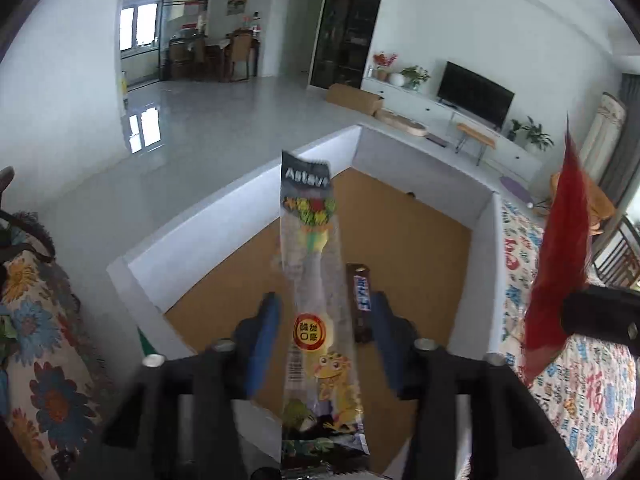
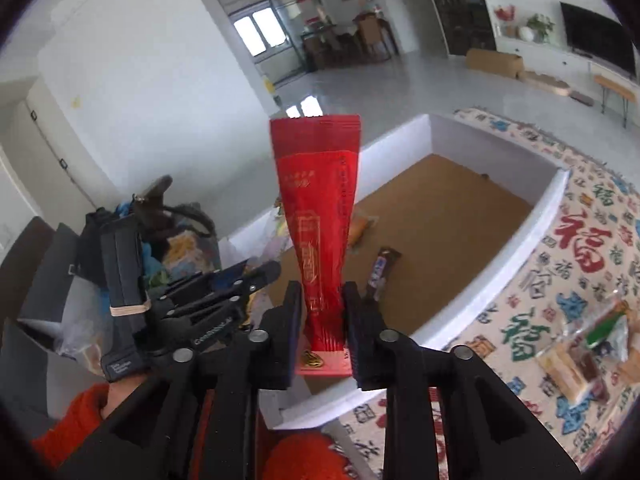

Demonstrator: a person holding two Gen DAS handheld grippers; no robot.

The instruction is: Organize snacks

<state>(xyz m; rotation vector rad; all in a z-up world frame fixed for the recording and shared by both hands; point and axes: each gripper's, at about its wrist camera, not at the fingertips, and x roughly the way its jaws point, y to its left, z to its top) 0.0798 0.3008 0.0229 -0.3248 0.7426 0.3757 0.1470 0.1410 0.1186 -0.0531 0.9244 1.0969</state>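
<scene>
The left gripper [image 1: 326, 330] is held above the near corner of a white-walled box [image 1: 224, 216] with a brown floor, pointing forward and down into it. Its blue-padded fingers [image 1: 266, 330] stand well apart, and a long clear snack packet [image 1: 316, 300] with a cartoon frog runs lengthwise between them without touching either pad — how it is supported cannot be told. Behind it, a dark chocolate bar [image 1: 362, 300] lies on the box floor.

The right gripper [image 2: 322, 320] is raised just right of the left one, over the same near corner of the box. Its fingers are clamped on the lower end of a red snack packet [image 2: 318, 216], which stands upright. Further snacks [image 2: 584, 352] lie on the patterned cloth [image 2: 560, 248] to the right — outside the box.
</scene>
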